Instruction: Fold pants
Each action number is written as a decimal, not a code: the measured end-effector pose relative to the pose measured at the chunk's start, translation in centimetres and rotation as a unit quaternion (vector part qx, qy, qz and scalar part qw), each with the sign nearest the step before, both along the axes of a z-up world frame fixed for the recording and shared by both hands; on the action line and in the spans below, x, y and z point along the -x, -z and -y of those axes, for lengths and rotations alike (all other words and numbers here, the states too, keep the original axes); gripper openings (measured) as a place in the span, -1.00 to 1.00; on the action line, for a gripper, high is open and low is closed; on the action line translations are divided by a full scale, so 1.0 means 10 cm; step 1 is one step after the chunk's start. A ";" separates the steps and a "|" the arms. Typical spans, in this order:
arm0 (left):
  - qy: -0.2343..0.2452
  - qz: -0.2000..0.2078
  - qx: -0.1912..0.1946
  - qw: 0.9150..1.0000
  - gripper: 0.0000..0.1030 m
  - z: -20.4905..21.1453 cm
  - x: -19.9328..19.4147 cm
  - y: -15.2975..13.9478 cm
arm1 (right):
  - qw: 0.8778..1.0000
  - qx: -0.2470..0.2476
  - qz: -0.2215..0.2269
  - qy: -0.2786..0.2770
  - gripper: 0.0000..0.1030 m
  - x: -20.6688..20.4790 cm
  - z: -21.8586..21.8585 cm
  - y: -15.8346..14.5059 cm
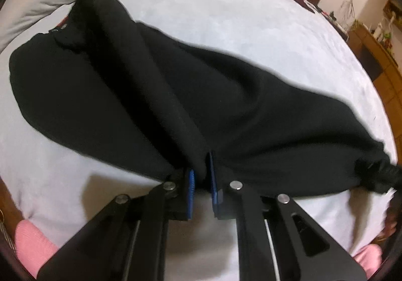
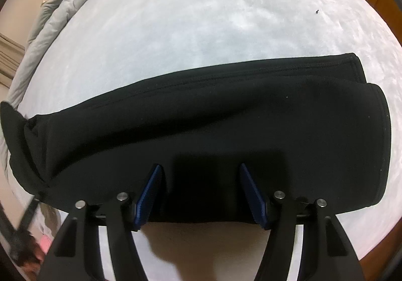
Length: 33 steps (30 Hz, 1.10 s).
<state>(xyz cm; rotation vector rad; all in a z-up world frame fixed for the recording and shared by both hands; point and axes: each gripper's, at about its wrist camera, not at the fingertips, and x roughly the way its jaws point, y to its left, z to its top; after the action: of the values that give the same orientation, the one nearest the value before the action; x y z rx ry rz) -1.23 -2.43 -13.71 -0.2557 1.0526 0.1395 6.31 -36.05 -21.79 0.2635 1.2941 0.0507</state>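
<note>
Left hand-held gripper point(image 1: 201, 178) angles down, seemingly pinching the black pants point(image 1: 140, 95); right hand-held gripper point(image 2: 201, 195) hangs wide.

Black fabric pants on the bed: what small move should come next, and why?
Probably close the right hand-held gripper: its jaws stand open over the near edge of the black fabric pants, while the left hand-held gripper already pinches a fold. Then both could lift together.
</note>
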 end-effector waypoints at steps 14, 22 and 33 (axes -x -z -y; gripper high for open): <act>-0.075 0.000 0.137 0.988 0.43 -1.05 -0.35 -0.31 | 1.000 0.023 0.001 -0.001 0.28 -0.08 -0.21 0.00; -0.072 -0.021 0.101 0.992 0.56 -1.08 -1.13 -0.67 | 0.998 0.054 0.006 0.016 0.37 -0.09 -0.34 0.01; -0.041 -0.078 0.120 0.989 0.61 -1.01 -0.95 -0.23 | 0.997 -0.018 0.071 -0.022 0.18 -0.06 -0.39 -0.34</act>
<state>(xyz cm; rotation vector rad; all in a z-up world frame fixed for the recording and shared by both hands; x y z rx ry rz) 8.29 7.65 -11.39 -0.5128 1.2166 0.1071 6.87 -32.18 -18.36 0.2572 1.1576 0.1272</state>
